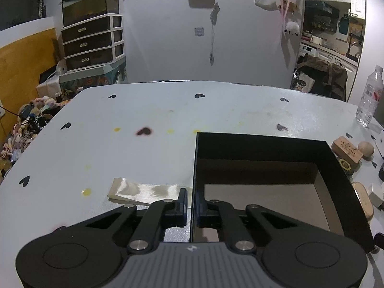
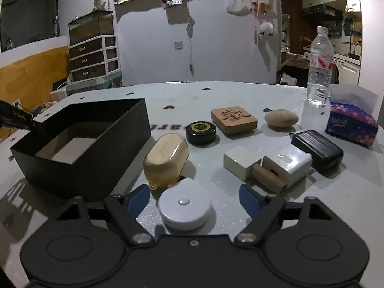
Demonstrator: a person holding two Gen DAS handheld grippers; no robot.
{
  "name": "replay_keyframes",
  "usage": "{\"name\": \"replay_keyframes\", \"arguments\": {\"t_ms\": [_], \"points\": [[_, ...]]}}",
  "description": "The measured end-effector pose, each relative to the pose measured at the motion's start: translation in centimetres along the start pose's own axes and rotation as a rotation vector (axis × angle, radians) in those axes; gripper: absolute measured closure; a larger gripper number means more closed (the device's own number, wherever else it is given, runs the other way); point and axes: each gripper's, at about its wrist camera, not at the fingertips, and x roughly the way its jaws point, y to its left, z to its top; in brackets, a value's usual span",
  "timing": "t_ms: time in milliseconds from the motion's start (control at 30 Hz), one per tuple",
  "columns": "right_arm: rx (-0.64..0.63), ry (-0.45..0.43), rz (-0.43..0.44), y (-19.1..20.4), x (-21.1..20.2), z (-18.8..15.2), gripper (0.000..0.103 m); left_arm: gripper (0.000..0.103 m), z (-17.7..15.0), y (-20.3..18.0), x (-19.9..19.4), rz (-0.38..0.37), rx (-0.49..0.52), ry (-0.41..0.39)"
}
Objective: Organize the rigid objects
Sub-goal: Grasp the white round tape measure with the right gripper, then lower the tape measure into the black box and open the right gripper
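Left wrist view: the left gripper (image 1: 191, 207) pinches the left wall of the black box (image 1: 340, 168), one finger outside, one inside, pads pressed on the thin wall. The box stands open at the near right part of the table (image 1: 144, 148); its floor shows bare cardboard. A cream ribbon (image 1: 144, 193) lies flat on the table just left of the box, touching the outer finger. Beyond the box's right wall, near the table's right edge: a carved wood block (image 1: 346, 150), a wooden egg (image 1: 366, 148), a water bottle (image 1: 369, 96) upright further back.

Right wrist view: the right gripper (image 2: 195, 199) has its fingers spread, a white round case (image 2: 184, 207) lying on the table between them; pads are clear of it on both sides. No earlier frame to compare. Just beyond the case, an amber soap-shaped box (image 2: 166, 159). Further back, a black round tin (image 2: 201, 132), the wood block, the egg. To the right, a white cube (image 2: 240, 162), a white adapter (image 2: 285, 164) with a cardboard roll (image 2: 267, 177) against it, a black case (image 2: 318, 150), a tissue pack (image 2: 350, 124) near the right edge. The black box sits left of these things, apart from them.
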Motion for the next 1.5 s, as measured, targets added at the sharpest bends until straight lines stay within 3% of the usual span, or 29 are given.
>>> {"name": "replay_keyframes", "arguments": {"t_ms": [200, 400, 633, 867, 1200, 1500], "points": [[-0.019, 0.026, -0.006, 0.2, 1.2, 0.1, 0.026, 0.100, 0.0, -0.2, 0.3, -0.001, 0.008, 0.015], [-0.050, 0.063, -0.003, 0.5, 1.7, -0.3, 0.050, 0.100, -0.1, -0.2, 0.3, -0.004, -0.002, 0.013], [-0.022, 0.031, 0.006, -0.3, -1.6, 0.1, 0.050, 0.100, -0.1, -0.1, 0.3, -0.012, -0.018, 0.010], [-0.017, -0.046, 0.108, 0.9, -3.2, 4.8, 0.050, 0.101, -0.1, 0.0, 0.4, -0.017, -0.022, 0.009], [-0.150, 0.016, 0.257, 9.3, 2.8, 10.7, 0.050, 0.101, -0.3, 0.2, 0.4, -0.037, -0.018, 0.003], [-0.214, 0.188, 0.362, 15.9, 10.4, 12.7, 0.050, 0.100, -0.6, 0.4, 0.2, -0.060, -0.058, 0.004]]}}
